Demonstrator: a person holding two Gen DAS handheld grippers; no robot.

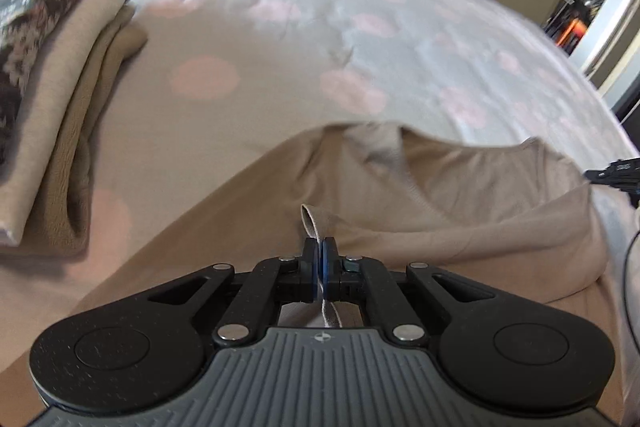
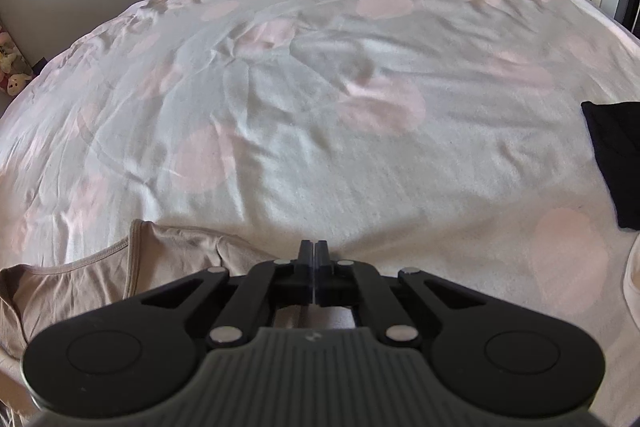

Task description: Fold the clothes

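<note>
Progress check, folding on the bed with the pale grey, pink-spotted bedspread (image 1: 280,39).

Done so far, judged from layout: stack of folded garments (image 1: 60,99) at far left of left wrist view, beige knits with a dark floral-print piece on top; edges roughly squared, well apart from the working area.

In hand: tan thin jersey top (image 1: 460,203), lying loose and rumpled on near part of the bedspread, neckline band visible in right wrist view (image 2: 132,255). No fold lines yet; not flattened.

Left gripper (image 1: 319,259): clenched on a thin edge of the tan top, a small loop of fabric standing up past the pads, a pale thread or seam running back between them.

Right gripper (image 2: 314,259): pressed fully together just beside the top's right edge; cannot tell whether any cloth is caught, none visible between the pads.

Left to do: spread, fold and stack this top. Black fabric item (image 2: 616,163) at far right, apparently awaiting its turn; a pale cloth edge (image 2: 632,287) also at right border.
</note>
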